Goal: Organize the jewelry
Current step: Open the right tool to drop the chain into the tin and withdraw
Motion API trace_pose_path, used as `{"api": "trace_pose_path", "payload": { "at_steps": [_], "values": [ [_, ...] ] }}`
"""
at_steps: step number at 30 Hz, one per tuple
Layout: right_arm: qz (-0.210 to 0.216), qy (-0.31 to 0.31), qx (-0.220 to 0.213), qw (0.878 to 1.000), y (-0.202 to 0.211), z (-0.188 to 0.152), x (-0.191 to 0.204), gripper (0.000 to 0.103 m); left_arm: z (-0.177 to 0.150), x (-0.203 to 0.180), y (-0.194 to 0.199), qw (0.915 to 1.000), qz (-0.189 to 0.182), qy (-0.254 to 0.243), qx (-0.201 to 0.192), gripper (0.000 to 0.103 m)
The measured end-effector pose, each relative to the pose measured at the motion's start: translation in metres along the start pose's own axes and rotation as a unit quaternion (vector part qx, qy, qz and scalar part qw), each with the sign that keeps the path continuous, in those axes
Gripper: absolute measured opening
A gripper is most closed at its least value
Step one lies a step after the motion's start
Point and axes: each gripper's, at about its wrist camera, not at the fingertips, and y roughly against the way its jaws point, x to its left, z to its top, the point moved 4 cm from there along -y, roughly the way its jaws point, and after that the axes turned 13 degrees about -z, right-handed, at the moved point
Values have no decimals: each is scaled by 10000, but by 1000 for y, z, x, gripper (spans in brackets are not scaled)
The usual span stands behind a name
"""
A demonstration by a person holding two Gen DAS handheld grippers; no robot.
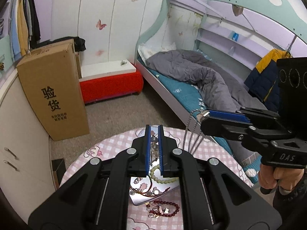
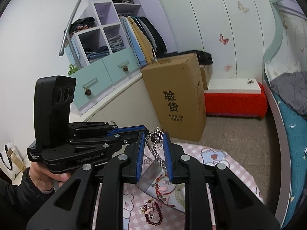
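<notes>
Over the round table point(image 1: 107, 143) with its pink checked cloth, we hold both grippers above a small scatter of jewelry. Our left gripper point(image 1: 154, 134) has its blue-padded fingers drawn close together, pinching a bracelet of pale, translucent beads point(image 1: 154, 145) that hangs between them. From the right wrist view this gripper point(image 2: 143, 132) shows side-on at our left, and there we cannot make out what it carries.

Our right gripper point(image 2: 154, 143) is closed on a silver chain necklace point(image 2: 156, 149), gripping it near a checkered pendant point(image 2: 158, 134) at the fingertips, while the chain drops in a loop toward the table. In the left wrist view the same gripper point(image 1: 203, 116) reaches in from the right, and the chain point(image 1: 189, 132) dangles from its tips down to the cloth.

Below our fingers lies a flat, shiny tray point(image 2: 151, 174), tilted across the cloth. On it rest a pale green bead bracelet point(image 1: 163, 178) and a red cord bracelet with small charms point(image 1: 147, 190). Just beside the tray's near edge, on the bare cloth, sits a dark red bead bracelet point(image 1: 165, 209) with a few small trinkets inside its ring.

Beyond the table we see a tall cardboard box point(image 1: 53, 88) standing on the floor, a red bench point(image 1: 111, 84), and a bed with a grey quilt point(image 1: 191, 71).
</notes>
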Motion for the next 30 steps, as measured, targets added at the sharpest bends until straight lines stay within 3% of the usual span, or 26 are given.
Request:
{"api": "trace_pose_path", "payload": {
  "at_steps": [5, 6, 7, 8, 9, 17, 24, 30],
  "values": [
    [-126, -242, 360, 9990, -17, -16, -15, 22, -16, 8, -22, 9980, 348, 9, 527, 8],
    [-204, -342, 458, 9982, -21, -20, -20, 43, -19, 11, -25, 9973, 443, 58, 581, 17],
    [-314, -412, 516, 9973, -22, -22, -24, 61, -22, 17, -27, 9958, 604, 167, 663, 51],
    [-559, -496, 503, 9959, -22, -24, -31, 92, -23, 21, -26, 9946, 768, 238, 658, 74],
    [-683, -525, 455, 9952, -20, -26, -34, 96, -24, 25, -20, 9926, 1044, 292, 540, 97],
    [-1223, -738, 138, 9896, 6, -36, -50, 96, -27, 33, 23, 9857, 1619, 442, -148, 97],
    [-1375, -693, -90, 9880, 21, -46, -41, 96, -49, 30, 57, 9809, 1609, 595, -920, 97],
    [-1548, -635, -320, 9854, 39, -52, -26, 96, -66, 15, 78, 9744, 1891, 391, -1148, 97]
  ]
}}
